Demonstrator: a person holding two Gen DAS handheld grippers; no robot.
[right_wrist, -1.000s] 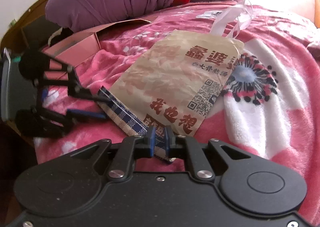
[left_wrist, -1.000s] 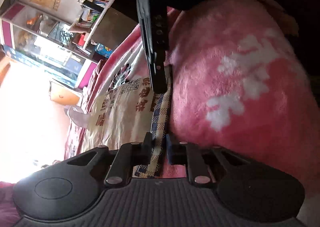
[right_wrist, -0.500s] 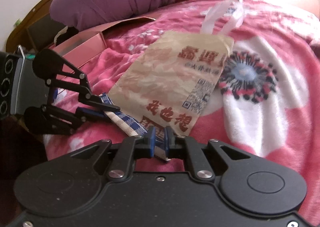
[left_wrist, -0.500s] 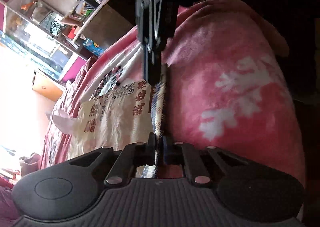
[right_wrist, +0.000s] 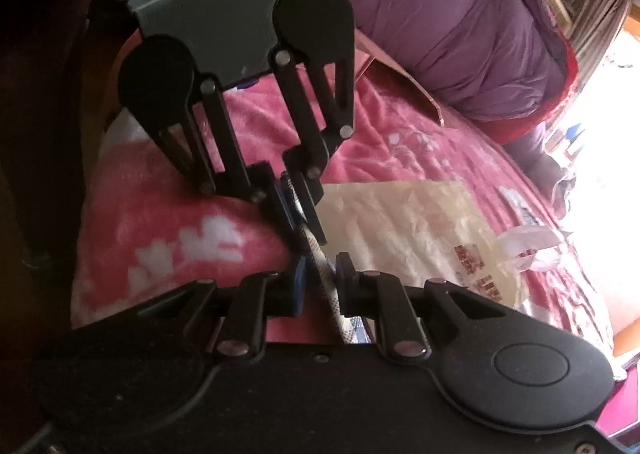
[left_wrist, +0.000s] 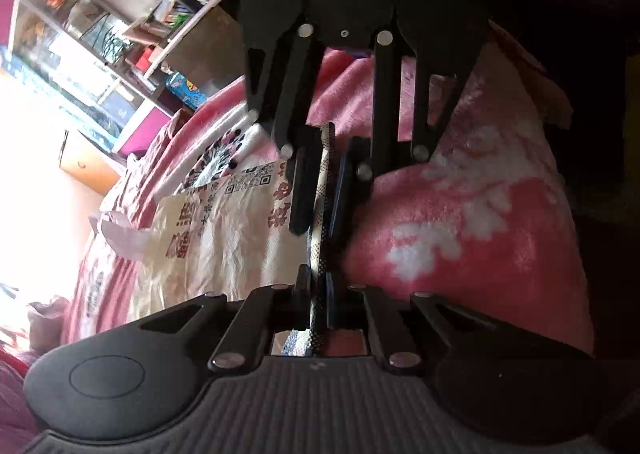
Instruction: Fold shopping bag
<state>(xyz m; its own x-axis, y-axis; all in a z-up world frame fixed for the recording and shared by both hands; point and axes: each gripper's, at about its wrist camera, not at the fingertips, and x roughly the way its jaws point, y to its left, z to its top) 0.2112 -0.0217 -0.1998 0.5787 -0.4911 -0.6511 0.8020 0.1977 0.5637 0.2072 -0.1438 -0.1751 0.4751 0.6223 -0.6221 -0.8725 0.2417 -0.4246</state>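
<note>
A cream shopping bag (left_wrist: pixel 224 230) with red characters, a QR code and white handles (right_wrist: pixel 528 250) lies on a pink flowered blanket (left_wrist: pixel 460 213). Its blue-and-white checked bottom edge (left_wrist: pixel 322 189) stands on edge, stretched between the two grippers, which face each other tip to tip. My left gripper (left_wrist: pixel 316 278) is shut on this checked edge, and the right wrist view shows the left gripper (right_wrist: pixel 306 230) from the front. My right gripper (right_wrist: pixel 322 274) has its jaws opening. The checked strip runs through the gap without either pad pressing on it, and the left wrist view shows the right gripper (left_wrist: pixel 320 232) the same way.
A purple quilt (right_wrist: pixel 460 33) is heaped at the head of the bed, with a pink box (right_wrist: pixel 400 69) beside it. A bookshelf (left_wrist: pixel 192 5), a glass cabinet (left_wrist: pixel 60 33) and a wooden drawer unit (left_wrist: pixel 86 165) stand beyond the bed. Bright window light washes out the far side.
The right gripper rolled and swung round to face the left one, and its jaws parted from the checked edge. The left gripper closed fully on that edge, which has turned upright.
</note>
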